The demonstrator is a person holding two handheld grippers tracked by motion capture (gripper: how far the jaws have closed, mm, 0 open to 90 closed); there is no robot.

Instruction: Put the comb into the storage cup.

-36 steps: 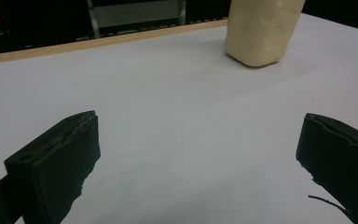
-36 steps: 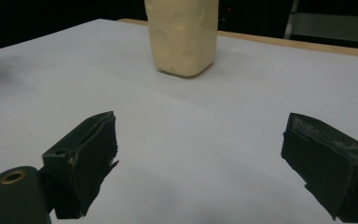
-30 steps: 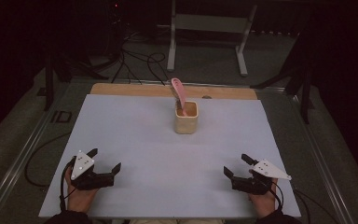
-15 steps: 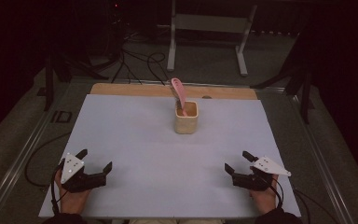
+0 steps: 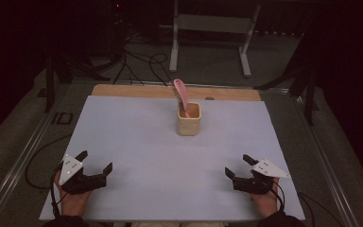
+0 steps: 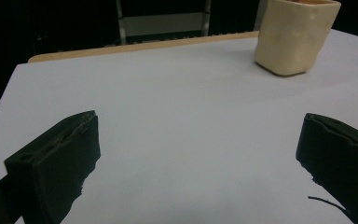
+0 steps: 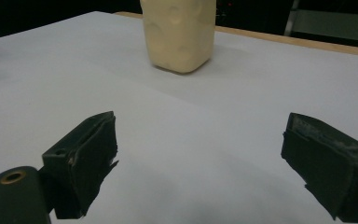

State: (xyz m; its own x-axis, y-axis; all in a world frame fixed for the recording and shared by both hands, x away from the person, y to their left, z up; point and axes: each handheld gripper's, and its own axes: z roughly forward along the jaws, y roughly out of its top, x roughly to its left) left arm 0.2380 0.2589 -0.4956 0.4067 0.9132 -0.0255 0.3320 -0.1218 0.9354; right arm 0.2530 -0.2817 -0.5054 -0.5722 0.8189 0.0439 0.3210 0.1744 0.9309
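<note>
A white sheet covers the bench (image 5: pixel 137 137); the room behind is dark. Left tongs (image 5: pixel 94 163) and right tongs (image 5: pixel 238 166) gape apart, empty

Left tongs (image 5: pixel 94 161) and right tongs (image 5: pixel 237 165) low at the near corners, jaws spread wide, both empty.

A cream cup (image 5: pixel 188 123) with rounded, squarish sides stands upright on the white worktop (image 5: pixel 137 142), toward its far edge and near the middle across. Its walls look slightly dimpled in the left gripper view (image 6: pixel 294 37) and the right gripper view (image 7: pixel 179 32). 1 pink spatula (image 5: pixel 182 94) stands inside it, its lower end down in the cup, its upper end leaning up and away past the far-left rim. The cup sits alone, well apart from both near corners.
</note>
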